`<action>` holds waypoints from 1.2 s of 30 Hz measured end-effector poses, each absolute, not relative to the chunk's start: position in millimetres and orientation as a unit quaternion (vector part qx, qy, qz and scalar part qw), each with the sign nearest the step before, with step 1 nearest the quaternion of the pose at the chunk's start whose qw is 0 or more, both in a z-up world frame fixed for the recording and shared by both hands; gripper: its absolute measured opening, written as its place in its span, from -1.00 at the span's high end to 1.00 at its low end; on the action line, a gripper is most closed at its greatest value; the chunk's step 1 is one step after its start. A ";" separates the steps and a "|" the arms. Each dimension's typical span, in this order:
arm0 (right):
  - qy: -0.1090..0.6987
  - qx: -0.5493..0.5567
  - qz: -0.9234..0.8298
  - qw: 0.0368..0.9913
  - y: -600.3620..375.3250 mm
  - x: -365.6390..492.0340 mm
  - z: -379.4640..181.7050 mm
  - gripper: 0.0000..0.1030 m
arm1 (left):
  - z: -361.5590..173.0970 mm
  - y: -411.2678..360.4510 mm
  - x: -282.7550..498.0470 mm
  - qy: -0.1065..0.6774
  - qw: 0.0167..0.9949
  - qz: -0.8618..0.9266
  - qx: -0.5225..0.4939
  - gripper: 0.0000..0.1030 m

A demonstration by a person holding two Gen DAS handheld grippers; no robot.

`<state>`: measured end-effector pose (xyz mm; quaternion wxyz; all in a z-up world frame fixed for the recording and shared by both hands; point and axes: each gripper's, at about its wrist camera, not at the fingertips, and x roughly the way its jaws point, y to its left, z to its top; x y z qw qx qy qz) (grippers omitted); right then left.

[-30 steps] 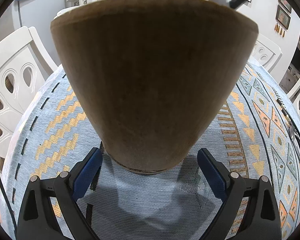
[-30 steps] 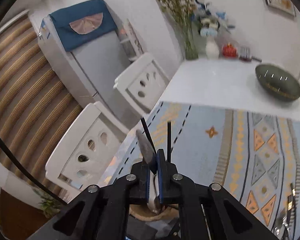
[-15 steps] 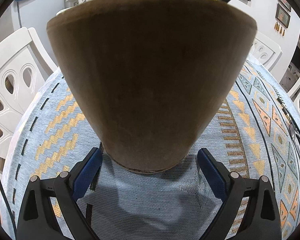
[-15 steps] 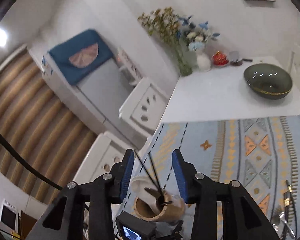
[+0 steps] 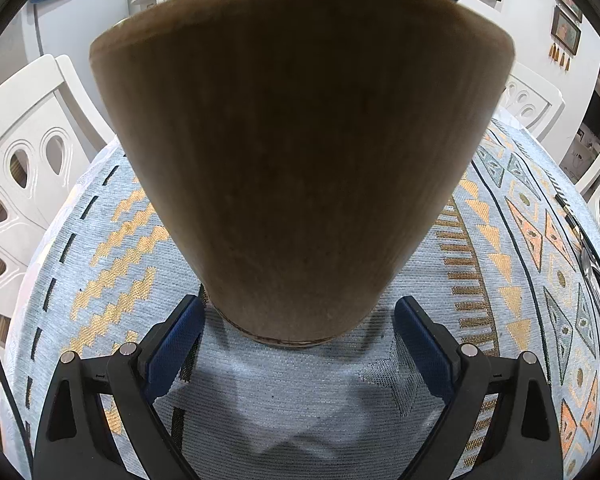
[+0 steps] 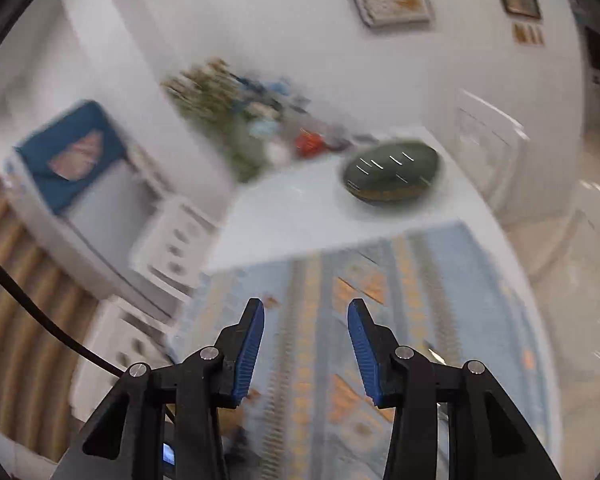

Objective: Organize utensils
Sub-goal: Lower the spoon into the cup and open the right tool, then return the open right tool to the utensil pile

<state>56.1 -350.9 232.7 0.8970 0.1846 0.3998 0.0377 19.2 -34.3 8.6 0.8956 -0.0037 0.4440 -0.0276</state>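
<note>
Jaws of the left gripper (image 5: 298, 330) stand wide apart on either side of the base of a wooden utensil holder (image 5: 300, 152), its blue pads (image 5: 172, 344) just beside the wood with a sliver of gap showing, so nothing is clamped. That holder stands upright on a patterned blue cloth (image 5: 112, 248) that covers the bench, and it fills most of the left wrist view. Some cutlery (image 5: 596, 280) lies at the far right edge of the cloth, too squeezed by the lens to sort out. White chairs (image 5: 24, 168) stand around the bench.

Jaws of the right gripper (image 6: 306, 350) are opening, with nothing between them; only the blurred cloth shows below. Farther off on the bare white bench top (image 6: 300, 220) sits a dark green bowl (image 6: 392, 176), with a vase of flowers (image 6: 236, 120) to its left.
</note>
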 end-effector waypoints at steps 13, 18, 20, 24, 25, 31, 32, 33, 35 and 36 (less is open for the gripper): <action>0.714 0.138 -0.050 0.685 -389.7 56.5 24.6 0.53 | 10.0 -35.0 18.3 0.444 0.896 -0.028 -0.002 -0.87; 0.745 0.112 -0.045 0.656 -397.3 38.7 3.3 0.54 | 10.6 -35.5 18.5 0.444 0.896 -0.028 -0.001 -0.87; 0.753 0.102 -0.039 0.649 -400.1 32.5 1.0 0.54 | 9.3 -34.7 19.0 0.445 0.895 -0.029 -0.001 -0.87; 0.774 0.086 -0.033 0.627 -403.3 17.6 -8.7 0.54 | 9.3 -35.0 19.1 0.445 0.895 -0.029 -0.001 -0.87; 0.778 0.083 -0.035 0.622 -405.2 13.9 -12.2 0.54 | 9.4 -35.1 19.1 0.445 0.895 -0.029 0.000 -0.87; 0.782 0.096 -0.030 0.615 -400.0 -2.8 -16.3 0.53 | 9.4 -35.1 19.2 0.444 0.895 -0.029 -0.001 -0.87; 0.782 0.085 -0.028 0.616 -394.5 -6.8 -16.1 0.53 | 9.4 -35.1 19.1 0.444 0.895 -0.029 -0.001 -0.87; 0.783 0.080 -0.026 0.616 -390.1 -6.2 -15.3 0.53 | 9.3 -35.3 19.2 0.445 0.895 -0.029 0.000 -0.87; 0.785 0.125 0.008 0.607 -379.2 -6.5 -14.9 0.56 | 9.5 -35.2 19.1 0.444 0.895 -0.029 0.000 -0.87; 0.784 0.147 0.026 0.602 -374.1 -6.0 -15.7 0.58 | 8.3 -34.5 19.2 0.444 0.895 -0.029 0.000 -0.87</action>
